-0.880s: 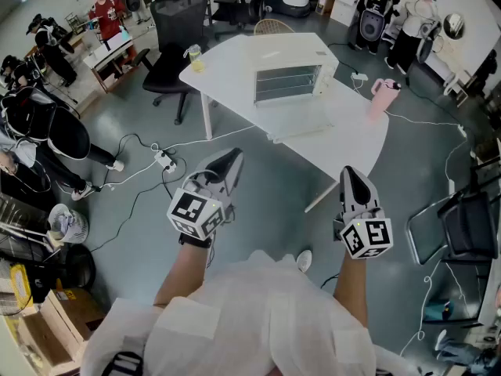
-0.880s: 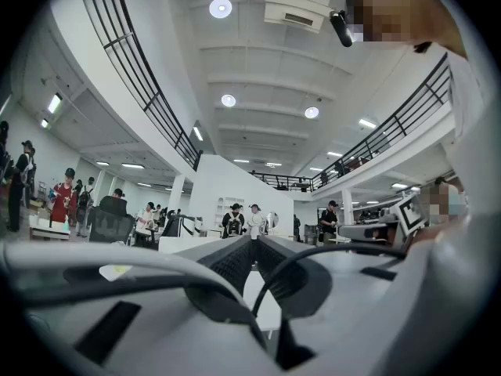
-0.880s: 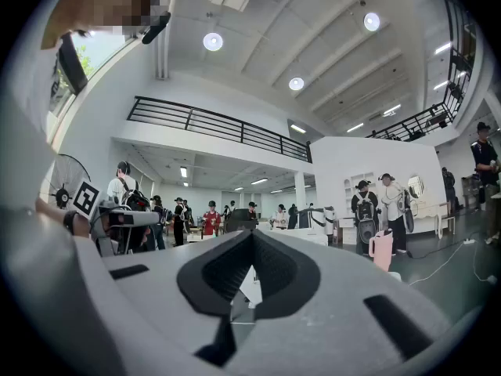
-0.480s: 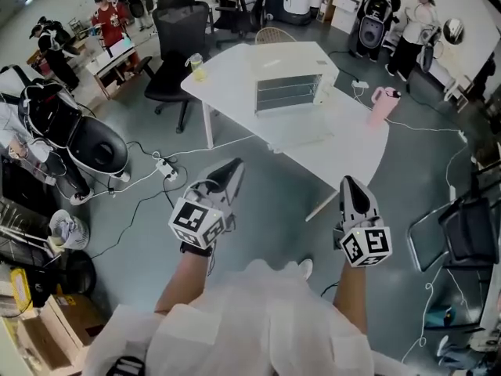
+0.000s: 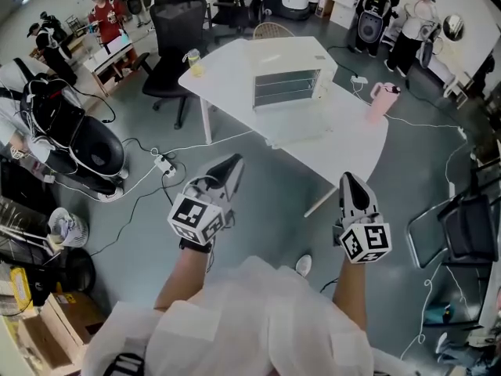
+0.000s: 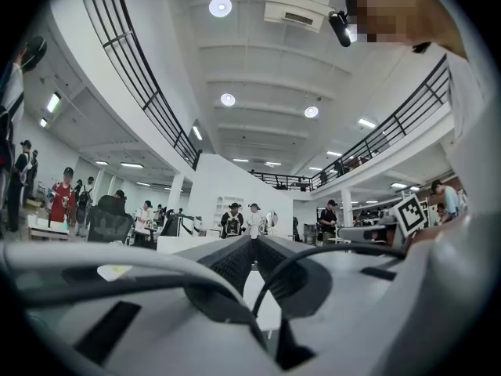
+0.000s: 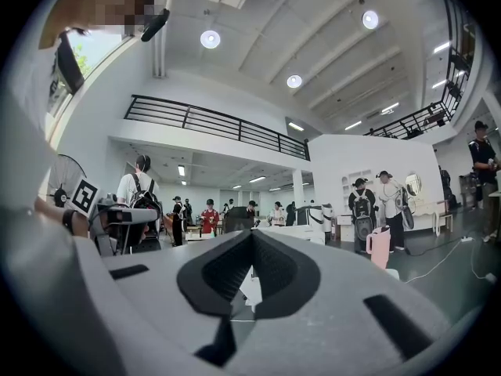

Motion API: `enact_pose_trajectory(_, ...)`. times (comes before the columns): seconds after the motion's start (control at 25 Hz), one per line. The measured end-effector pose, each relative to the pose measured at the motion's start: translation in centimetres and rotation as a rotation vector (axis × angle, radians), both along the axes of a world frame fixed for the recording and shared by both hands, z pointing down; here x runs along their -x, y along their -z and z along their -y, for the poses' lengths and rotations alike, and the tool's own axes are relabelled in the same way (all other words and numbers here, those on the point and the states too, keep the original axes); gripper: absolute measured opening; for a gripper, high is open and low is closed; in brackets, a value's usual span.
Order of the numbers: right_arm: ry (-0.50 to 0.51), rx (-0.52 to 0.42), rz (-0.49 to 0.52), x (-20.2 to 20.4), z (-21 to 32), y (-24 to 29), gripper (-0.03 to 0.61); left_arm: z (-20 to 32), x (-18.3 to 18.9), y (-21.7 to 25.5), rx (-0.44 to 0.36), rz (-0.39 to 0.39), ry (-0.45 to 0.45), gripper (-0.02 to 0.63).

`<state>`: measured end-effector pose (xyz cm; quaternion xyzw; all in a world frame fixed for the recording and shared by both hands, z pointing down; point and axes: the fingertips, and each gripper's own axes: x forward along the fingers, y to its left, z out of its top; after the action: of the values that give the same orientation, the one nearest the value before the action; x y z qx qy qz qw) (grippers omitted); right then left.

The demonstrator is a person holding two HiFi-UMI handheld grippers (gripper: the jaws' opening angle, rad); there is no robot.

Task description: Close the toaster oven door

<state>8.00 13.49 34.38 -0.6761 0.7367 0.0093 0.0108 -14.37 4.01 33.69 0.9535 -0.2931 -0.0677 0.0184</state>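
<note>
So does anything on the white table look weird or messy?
Only one thing: the toaster oven has its door folded down open toward us. Nothing looks spilled; the pink jug and the cup stand upright.

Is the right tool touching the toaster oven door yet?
Apart. The head view shows the right tool over the floor, well short of the table, with the open toaster oven door beyond it.
</note>
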Motion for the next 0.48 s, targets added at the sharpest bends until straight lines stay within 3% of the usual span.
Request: enact_pose_trajectory(0.48, -0.019, -0.006, 0.050, -0.80, 0.44, -0.35, 0.003, 0.63, 0.14, -0.44, 0.002, 0.009, -0.009, 0.023)
